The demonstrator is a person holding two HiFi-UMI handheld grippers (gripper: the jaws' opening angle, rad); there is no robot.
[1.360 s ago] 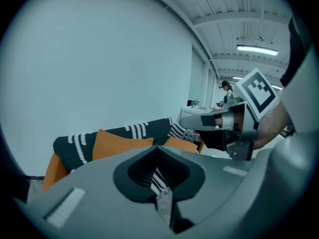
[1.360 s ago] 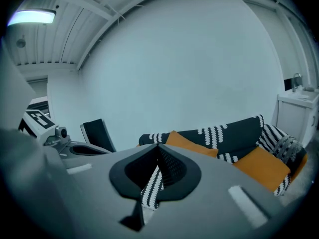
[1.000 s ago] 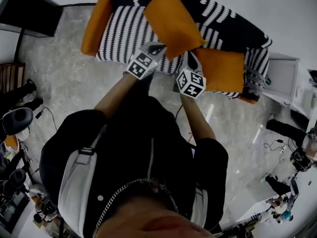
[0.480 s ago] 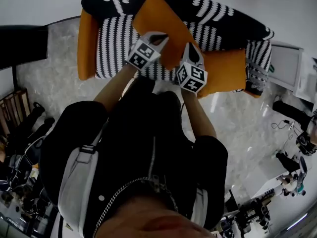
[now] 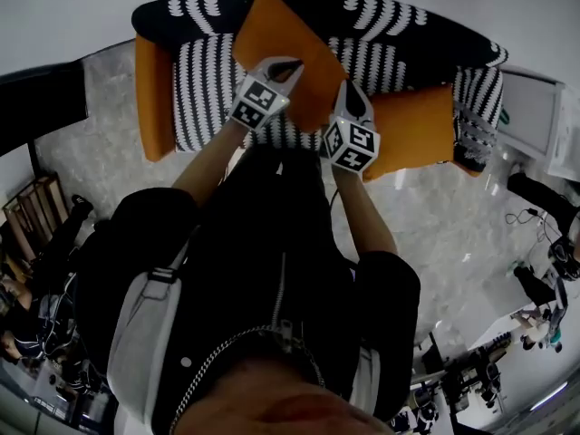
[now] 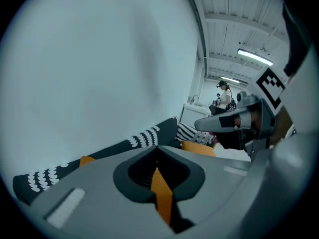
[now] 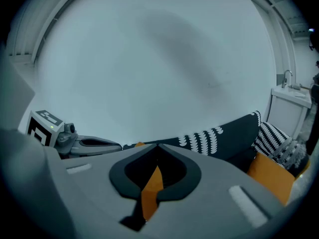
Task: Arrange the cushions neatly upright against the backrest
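Left gripper point(image 5: 292, 65) is clamped on the near edge of an orange cushion point(image 5: 279, 33). Its own view shows the jaws closed, with a strip of orange fabric point(image 6: 161, 193) pinched between them. Right gripper point(image 5: 350, 91) holds the same cushion further along that edge, and its view likewise shows closed jaws with orange fabric point(image 7: 151, 189) caught in the gap.

From the head view, the held cushion sits tilted over the middle of a black-and-white striped sofa point(image 5: 208, 89). Its far corner reaches up across the dark backrest point(image 5: 399, 14), and it is neither square to the backrest nor upright.

A second orange cushion point(image 5: 412, 130) lies flat on the seat toward the sofa's right end, just beside the right gripper. It also shows low at the right of the right gripper view point(image 7: 271, 176).

An orange shape point(image 5: 154, 93) stands at the sofa's left end, but whether it is a cushion or the armrest cannot be told. The sofa stands on a pale marbled floor point(image 5: 100, 157) against a plain wall.
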